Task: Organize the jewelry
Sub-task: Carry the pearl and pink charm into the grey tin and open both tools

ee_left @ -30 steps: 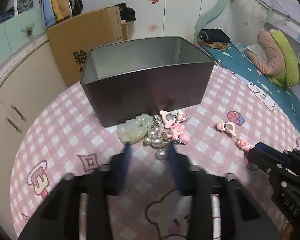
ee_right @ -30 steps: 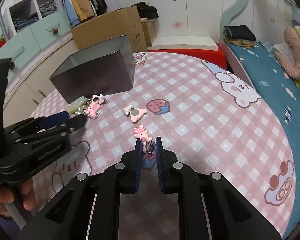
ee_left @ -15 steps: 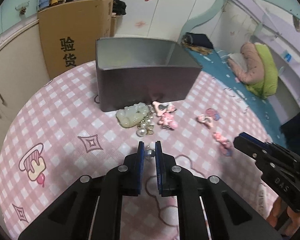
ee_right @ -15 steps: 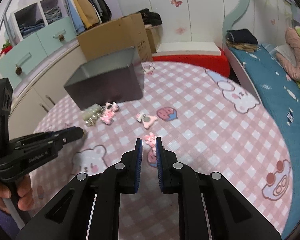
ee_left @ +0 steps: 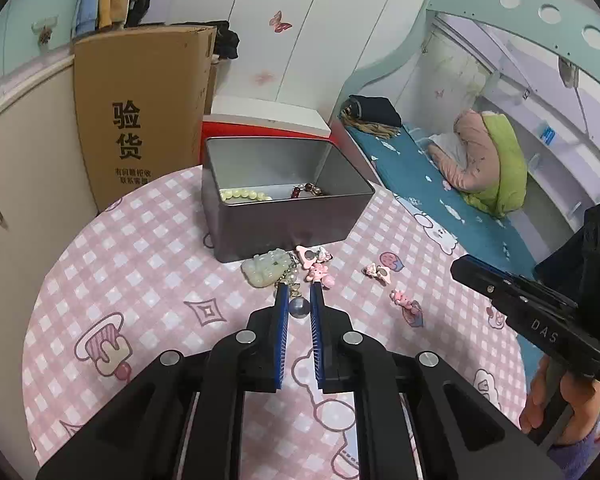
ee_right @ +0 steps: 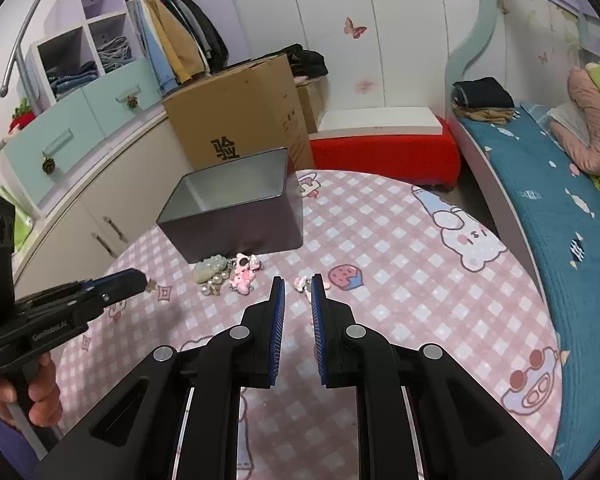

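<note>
Pearl (ee_left: 299,307) sits pinched between the blue pads of the left hand-held gripper (ee_left: 299,300), held clear above the pink checked surface (ee_left: 140,272); whether a chain trails from it to the pile cannot be told. The right hand-held gripper (ee_right: 298,294) has its jaws drawn close with nothing visible between the pads, though its log and frame leave a narrow gap; a pink charm (ee_right: 302,282) lies on the surface just beyond its tips. Further off, a jade pendant (ee_left: 266,270), loose pearls and pink trinkets (ee_left: 318,268) cluster touching the near wall of the tin (ee_left: 284,220), with two more charms (ee_left: 378,272) lying apart to the right. Inside the tin, a pale bead bracelet (ee_left: 244,196) and a dark red one (ee_left: 308,190) already rest on the floor. The step in hand looks like carrying the pearl to the tin. Next, the left must travel over the rim and only then release, keeping the piece from catching on the wall.
</note>
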Demonstrator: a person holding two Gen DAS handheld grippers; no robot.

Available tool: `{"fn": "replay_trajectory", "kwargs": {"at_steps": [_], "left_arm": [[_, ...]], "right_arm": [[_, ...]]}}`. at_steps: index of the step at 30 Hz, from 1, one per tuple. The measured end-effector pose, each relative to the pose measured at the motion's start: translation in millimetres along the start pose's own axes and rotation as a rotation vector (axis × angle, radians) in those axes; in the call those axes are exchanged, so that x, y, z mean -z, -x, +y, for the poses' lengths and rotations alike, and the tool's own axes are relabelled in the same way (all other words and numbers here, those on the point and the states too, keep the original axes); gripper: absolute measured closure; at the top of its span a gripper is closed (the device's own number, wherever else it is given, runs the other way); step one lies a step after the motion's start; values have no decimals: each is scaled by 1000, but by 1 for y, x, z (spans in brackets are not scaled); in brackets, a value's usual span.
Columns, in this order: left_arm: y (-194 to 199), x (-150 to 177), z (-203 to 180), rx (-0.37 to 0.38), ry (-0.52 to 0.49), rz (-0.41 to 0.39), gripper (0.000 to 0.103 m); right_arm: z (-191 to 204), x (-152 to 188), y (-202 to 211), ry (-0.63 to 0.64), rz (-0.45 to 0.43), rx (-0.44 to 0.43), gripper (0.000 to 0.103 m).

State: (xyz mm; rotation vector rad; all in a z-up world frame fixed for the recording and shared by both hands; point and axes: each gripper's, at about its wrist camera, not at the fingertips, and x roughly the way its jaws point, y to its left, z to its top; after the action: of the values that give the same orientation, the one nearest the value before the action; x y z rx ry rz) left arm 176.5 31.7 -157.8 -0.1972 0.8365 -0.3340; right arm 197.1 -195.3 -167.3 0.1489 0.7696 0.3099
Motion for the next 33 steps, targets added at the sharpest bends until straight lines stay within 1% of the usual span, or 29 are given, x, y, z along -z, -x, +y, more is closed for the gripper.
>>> {"fn": "replay_trajectory", "kwargs": {"at_steps": [2, 5, 6, 7, 9, 13, 16, 19, 20, 21, 22, 24, 26, 33], "left_arm": [[2, -6, 3, 41, 16, -5, 94], [8, -25, 8, 109, 52, -27, 94], [10, -30, 9, 108, 53, -36, 94], [11, -36, 7, 96, 43, -47, 94], [11, -49, 4, 45, 9, -76, 94], [0, -74, 3, 43, 1, -68, 94], [-19, -90, 9, 44, 15, -26, 94], [-44, -101, 18, -15, 22, 36, 94], [-55, -103, 20, -32, 22, 63, 94], [-60, -104, 22, -50, 25, 73, 94], [-67, -104, 23, -85, 17, 85, 94], [-76, -103, 25, -114, -5, 102, 94], [-84, -99, 26, -124, -9, 119, 93], [-87, -101, 26, -120, -8, 117, 93]], "right_arm": [[1, -6, 0, 1, -1, -11, 89], [8, -20, -1, 8, -11, -36, 89], [10, -25, -2, 11, -15, -41, 89], [15, -32, -3, 21, -23, -43, 89], [24, -44, -9, 39, -31, -47, 89], [41, -67, -24, 57, -36, -63, 89], [50, -85, -39, 58, -29, -74, 89], [57, -100, -62, 51, 17, -85, 89], [59, -103, -71, 55, 30, -72, 89], [62, -105, -82, 65, 52, -54, 89], [63, -104, -90, 69, 68, -48, 89], [66, -103, -103, 80, 96, -33, 89], [67, -99, -113, 85, 117, -26, 89], [62, -96, -127, 73, 156, -24, 89]]}}
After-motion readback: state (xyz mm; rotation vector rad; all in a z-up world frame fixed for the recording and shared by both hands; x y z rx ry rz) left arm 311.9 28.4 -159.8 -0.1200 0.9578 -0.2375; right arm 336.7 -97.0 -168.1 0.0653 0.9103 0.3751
